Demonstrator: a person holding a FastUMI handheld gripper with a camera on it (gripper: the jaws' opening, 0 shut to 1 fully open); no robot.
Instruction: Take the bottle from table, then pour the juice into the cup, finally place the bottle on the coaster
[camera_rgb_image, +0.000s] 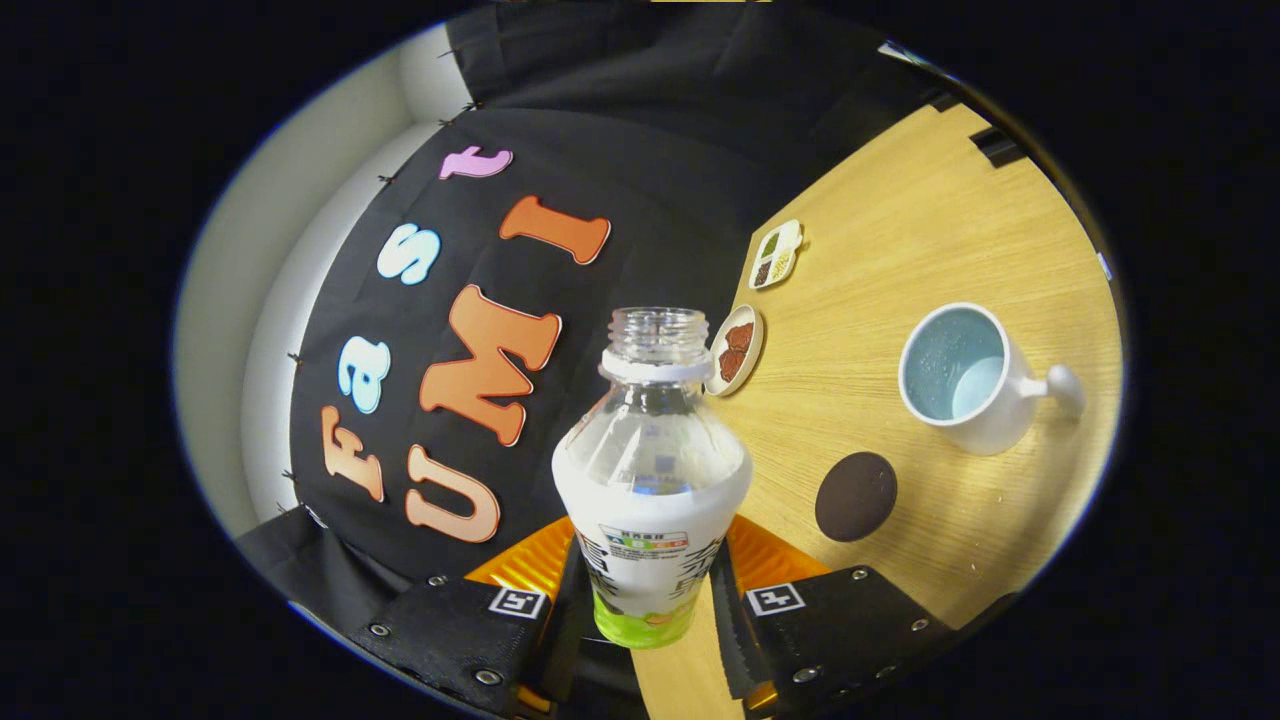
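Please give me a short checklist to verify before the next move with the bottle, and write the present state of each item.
1. Grasp: the tool has both fingers pressed on the bottle. Ok.
2. Cap: the bottle mouth has no cap on it. Ok for pouring.
3. Juice left: the clear upper part of the bottle looks empty; the label hides the lower part. Cannot tell.
4. Cup: it stands upright on the table, mouth open, beyond the fingers. Ok.
5. Coaster: dark and round, bare, between the tool and the cup. Ok.
6. Two small dishes stand near the table's far edge, apart from cup and coaster. Ok.
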